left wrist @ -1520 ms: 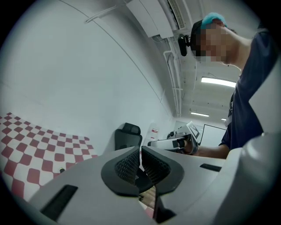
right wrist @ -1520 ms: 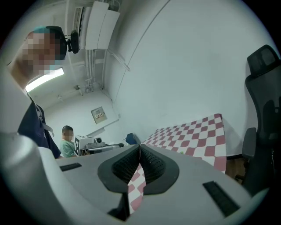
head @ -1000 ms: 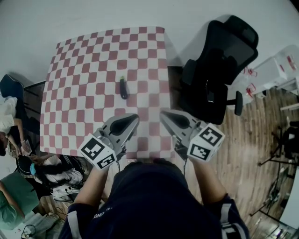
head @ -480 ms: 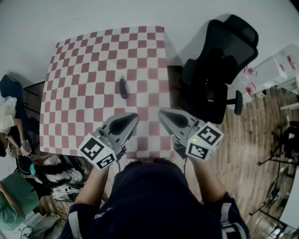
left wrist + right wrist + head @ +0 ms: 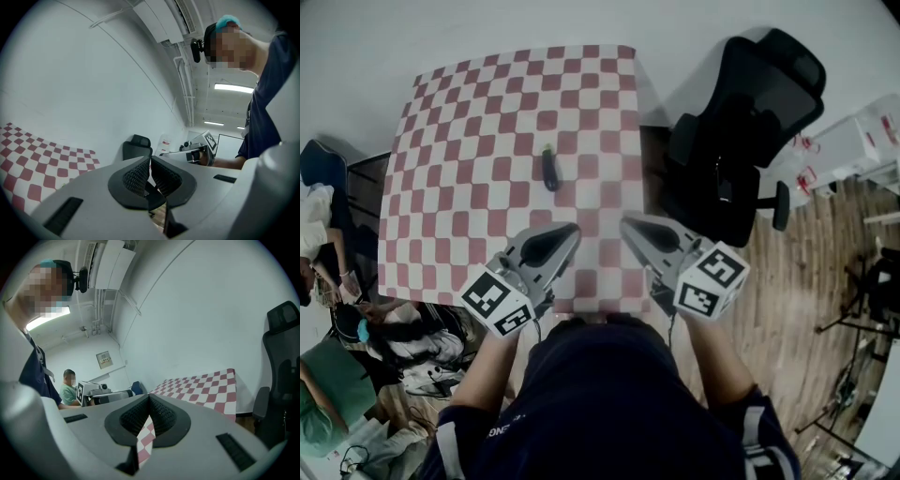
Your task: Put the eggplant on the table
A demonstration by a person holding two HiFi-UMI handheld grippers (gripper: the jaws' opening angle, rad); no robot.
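The eggplant (image 5: 549, 169) lies on the checkered table (image 5: 469, 141), close to the middle of the cloth. It is a dark, slim shape with its green stem end pointing to 12 o'clock, and nothing touches it.

Both claws hang over the near edge of the table, well apart from it. The left gripper (image 5: 565, 232) is at about 6 o'clock from the eggplant and the right gripper (image 5: 628, 225) at about 5 o'clock. Their noses angle in toward each other.

In its own view the left gripper (image 5: 150, 161) has its ribbed pads pressed tip to tip with nothing between them. The right gripper (image 5: 149, 399) is the same: jaws fully together, empty, with only the red-and-white cloth showing past them.

A black office chair (image 5: 741, 141) stands at 3 o'clock of the table, on the wooden floor (image 5: 806, 281).
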